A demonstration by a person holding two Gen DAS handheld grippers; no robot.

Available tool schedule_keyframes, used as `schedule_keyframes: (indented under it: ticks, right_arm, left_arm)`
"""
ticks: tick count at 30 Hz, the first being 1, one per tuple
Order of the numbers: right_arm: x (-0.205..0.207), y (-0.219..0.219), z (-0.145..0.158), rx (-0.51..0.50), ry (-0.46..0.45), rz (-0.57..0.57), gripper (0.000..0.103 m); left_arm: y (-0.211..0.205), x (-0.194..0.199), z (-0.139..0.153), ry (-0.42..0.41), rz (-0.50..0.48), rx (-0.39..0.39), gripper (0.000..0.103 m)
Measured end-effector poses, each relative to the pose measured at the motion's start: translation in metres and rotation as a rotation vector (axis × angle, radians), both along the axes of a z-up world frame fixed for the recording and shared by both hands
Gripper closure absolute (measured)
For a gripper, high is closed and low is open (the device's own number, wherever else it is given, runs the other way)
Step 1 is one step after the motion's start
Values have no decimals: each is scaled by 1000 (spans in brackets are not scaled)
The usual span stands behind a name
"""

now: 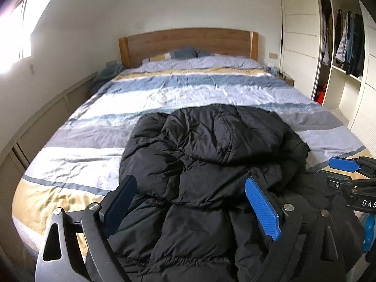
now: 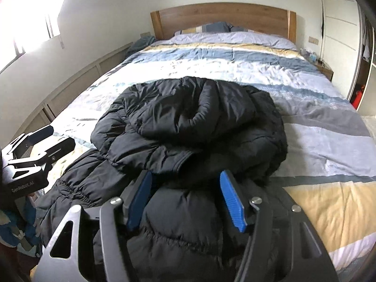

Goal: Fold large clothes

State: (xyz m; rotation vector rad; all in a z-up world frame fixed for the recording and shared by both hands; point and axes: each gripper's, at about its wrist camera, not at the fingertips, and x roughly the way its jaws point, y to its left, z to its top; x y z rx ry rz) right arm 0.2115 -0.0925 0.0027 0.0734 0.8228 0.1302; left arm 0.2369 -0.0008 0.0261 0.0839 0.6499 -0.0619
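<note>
You are hovering both grippers, left gripper point(image 1: 191, 203) and right gripper point(image 2: 185, 198), released over the black puffer jacket point(image 2: 188, 122) bunched on the striped bed point(image 2: 317, 141); grasp the near hem evenly.

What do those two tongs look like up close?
Each of the left tongs and right tongs has two flat fingers with ribbed blue pads, hinged on black metal frames with silver bolts and triangular cut-outs. From the side, the left body reads "GenRobot.AI" in white; the right shows "DAS". No cables or sleeves show.
</note>
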Motion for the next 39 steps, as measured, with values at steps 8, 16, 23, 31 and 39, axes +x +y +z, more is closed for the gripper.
schedule_keyframes:
  ticks: [8,16,23,31,39]
  right_arm:
    - [-33,-1,18,-7,-48,-23,38]
    - [-64,-4,19,18,-61,-41,37]
    - [-87,-18,28,23,-76,-77,37]
    - [-123,-60,39,29,-96,-160,36]
    - [-152,-108,31,40,-69,-256,36]
  left_arm:
    - [8,-36,14,-67,10,-5,8]
    - [20,-64,17,-108,25,-26,5]
    - [38,-80,12,-105,41,-53,2]
    - [86,-95,12,-85,107,-110,1]
    - [145,-99,17,-45,163,-159,0]
